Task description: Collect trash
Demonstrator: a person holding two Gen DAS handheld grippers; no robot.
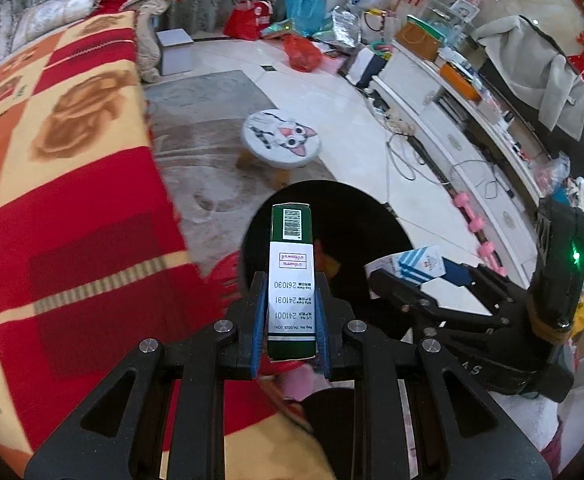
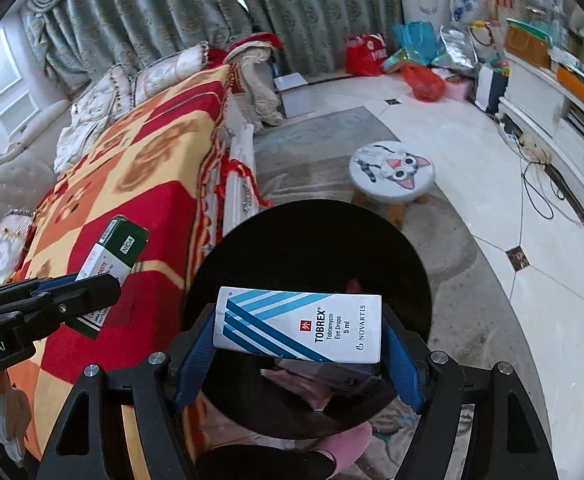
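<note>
Two grippers over black bin (image 2: 308, 248), left gripper (image 1: 291, 312) clamping green box (image 1: 291, 280), right gripper (image 2: 298, 364) clamping Tobrex box (image 2: 298, 330)

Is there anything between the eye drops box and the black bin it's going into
Nothing visible. The right gripper holds the eye drops box directly over the black bin, whose open mouth shows no lid or cover.

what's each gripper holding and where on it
The left gripper clamps the green box by the long sides of its lower half. The right gripper clamps the white-and-blue eye drops box across its two ends.
</note>
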